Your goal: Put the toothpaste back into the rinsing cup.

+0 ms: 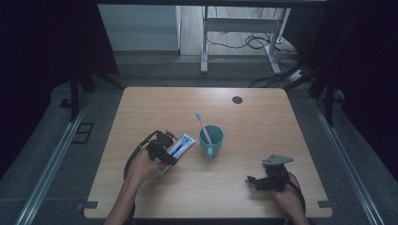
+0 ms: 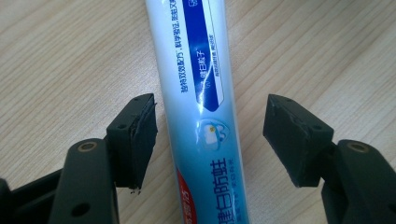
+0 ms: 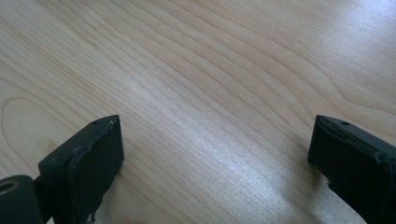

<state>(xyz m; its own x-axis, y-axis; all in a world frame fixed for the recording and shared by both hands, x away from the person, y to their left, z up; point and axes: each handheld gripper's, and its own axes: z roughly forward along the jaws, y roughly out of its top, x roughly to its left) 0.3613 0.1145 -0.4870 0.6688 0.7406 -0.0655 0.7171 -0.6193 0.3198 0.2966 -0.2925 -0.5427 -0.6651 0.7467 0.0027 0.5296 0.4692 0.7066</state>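
A white and blue toothpaste tube [image 1: 182, 144] [image 2: 201, 88] lies flat on the wooden table [image 1: 263, 122], left of a teal cup [image 1: 212, 141]. A toothbrush [image 1: 202, 124] stands in the cup with its head up. My left gripper [image 1: 165, 151] [image 2: 210, 126] is low over the tube with its jaws open on either side of it. The right pad stands clearly apart from the tube and the left pad is close beside it. My right gripper [image 1: 253, 180] [image 3: 215, 140] rests near the table's front right, open, with bare wood between its jaws.
A small dark round spot [image 1: 237, 100] marks the table near its far edge. Behind the table are a white desk frame [image 1: 205, 42] and loose cables [image 1: 256, 43] on the floor. Dark curtains flank both sides.
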